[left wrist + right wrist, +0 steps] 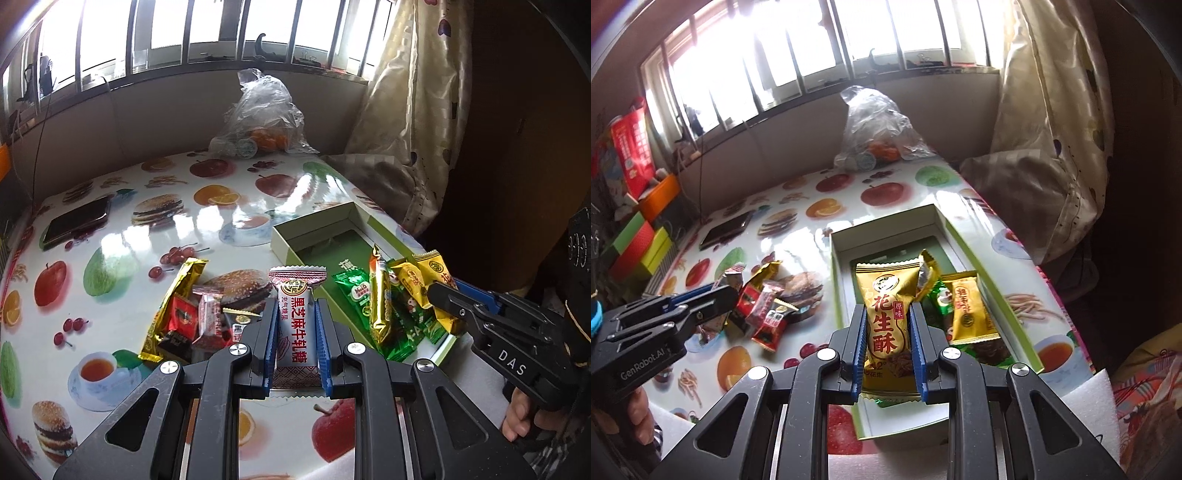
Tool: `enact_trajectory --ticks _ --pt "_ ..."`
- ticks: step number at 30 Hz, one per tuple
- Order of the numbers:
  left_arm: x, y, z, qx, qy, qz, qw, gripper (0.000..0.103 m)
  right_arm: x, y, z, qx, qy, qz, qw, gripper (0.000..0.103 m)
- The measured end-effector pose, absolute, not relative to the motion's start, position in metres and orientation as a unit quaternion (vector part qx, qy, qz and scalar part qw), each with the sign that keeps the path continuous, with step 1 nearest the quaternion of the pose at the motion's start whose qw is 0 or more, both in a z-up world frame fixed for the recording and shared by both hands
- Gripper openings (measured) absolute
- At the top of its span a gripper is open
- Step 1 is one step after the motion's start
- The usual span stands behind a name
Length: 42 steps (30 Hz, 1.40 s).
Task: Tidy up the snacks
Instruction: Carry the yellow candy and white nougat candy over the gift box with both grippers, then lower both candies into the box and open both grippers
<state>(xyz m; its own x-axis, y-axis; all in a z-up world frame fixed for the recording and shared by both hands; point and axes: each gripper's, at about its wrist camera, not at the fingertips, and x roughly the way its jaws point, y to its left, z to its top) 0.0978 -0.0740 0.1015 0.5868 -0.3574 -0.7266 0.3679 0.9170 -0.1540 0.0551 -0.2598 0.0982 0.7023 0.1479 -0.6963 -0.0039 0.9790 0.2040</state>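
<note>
Room: barred window, patterned curtain; a table (110, 236) under glossy fruit-and-burger oilcloth is carrying everything.

Box: one, green (993, 280), open, sitting at the table's right side.

Snacks in the box: about four packets, overlapping, so the count is uncertain.

Loose pile (192, 314) left of the box: roughly five or six packets.

Left gripper (295, 314): clamping one white nougat bar (297, 325), hanging above the table beside the box.

Right gripper (886, 321): clamping one gold peanut crisp (884, 321) over the box.

Risks: slick wrappers are liable to slip from the pads; two grippers converging near the box may be colliding; a packet could be landing on the rim and tipping out.
</note>
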Motion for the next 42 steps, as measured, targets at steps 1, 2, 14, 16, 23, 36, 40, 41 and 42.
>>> enact_trajectory --ticks 1,2,14,16,23,36,40,41,42 --pt "0.098 -0.078 0.101 0.007 0.406 -0.207 0.89 0.02 0.056 -0.263 0.098 0.095 0.383 0.039 0.918 0.021" --pt "0.099 -0.081 0.1 0.006 0.407 -0.211 0.889 0.02 0.057 -0.266 0.098 0.095 0.383 0.034 0.918 0.021" --pt "0.121 -0.125 0.086 0.008 0.423 -0.242 0.873 0.02 0.076 -0.3 0.086 0.11 0.397 0.006 0.911 0.021" --pt "0.125 -0.132 0.082 0.016 0.427 -0.244 0.871 0.02 0.079 -0.305 0.082 0.111 0.401 0.003 0.91 0.021" --pt "0.14 -0.146 0.069 0.02 0.441 -0.244 0.864 0.02 0.09 -0.315 0.072 0.108 0.41 -0.001 0.906 0.021" --pt "0.156 -0.164 0.047 0.013 0.464 -0.243 0.852 0.02 0.112 -0.313 0.052 0.101 0.428 0.01 0.898 0.021" --pt "0.16 -0.168 0.041 0.011 0.471 -0.243 0.848 0.02 0.118 -0.311 0.051 0.097 0.428 0.016 0.898 0.021" --pt "0.161 -0.167 0.04 0.009 0.474 -0.241 0.847 0.02 0.12 -0.311 0.051 0.095 0.428 0.017 0.899 0.021" --pt "0.162 -0.167 0.039 0.007 0.475 -0.24 0.847 0.02 0.121 -0.31 0.05 0.093 0.428 0.018 0.899 0.021"
